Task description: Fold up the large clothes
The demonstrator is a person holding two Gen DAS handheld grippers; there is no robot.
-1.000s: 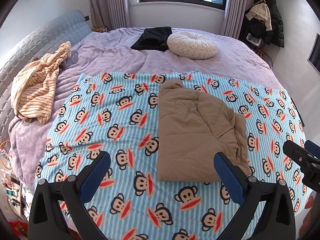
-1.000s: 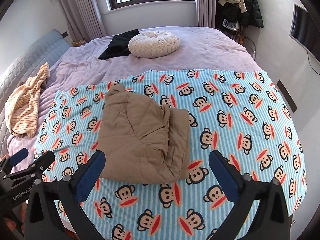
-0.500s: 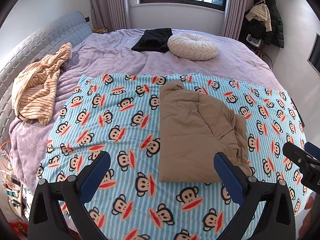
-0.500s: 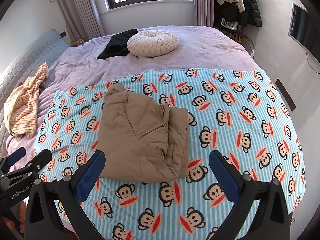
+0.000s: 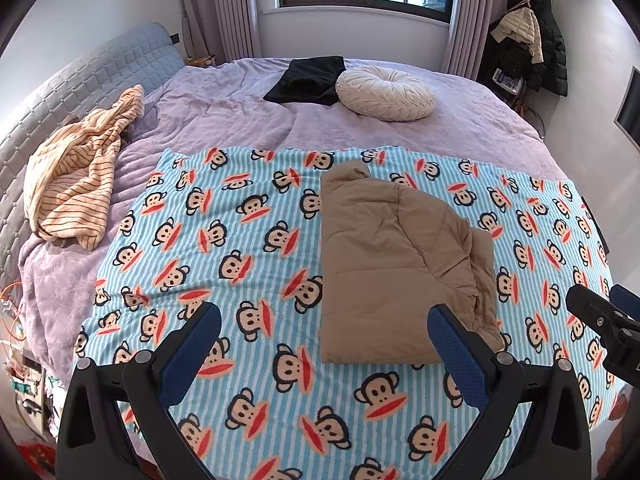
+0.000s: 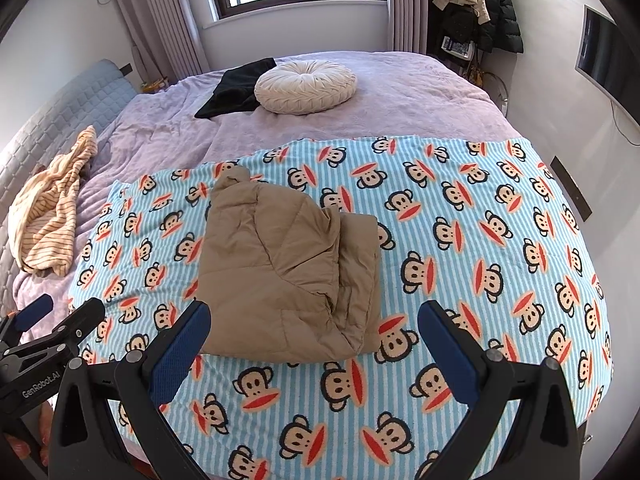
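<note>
Both grippers are hanging wide open and empty: left gripper (image 5: 324,344), right gripper (image 6: 314,334). The folded jacket (image 6: 288,276) is lying ahead on the blanket (image 6: 460,240), long axis running away toward the cushion (image 6: 306,86), nearer the right one.

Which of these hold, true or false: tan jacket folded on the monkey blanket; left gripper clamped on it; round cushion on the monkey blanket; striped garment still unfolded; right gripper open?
1. The tan jacket lies folded on the monkey blanket. True.
2. The left gripper is clamped on the jacket. False: its fingers stand wide apart, holding nothing.
3. The round cushion sits on the monkey blanket. False: it rests on the purple bedspread, beside a black garment.
4. The striped garment lies crumpled, unfolded. True.
5. The right gripper is open. True.
</note>
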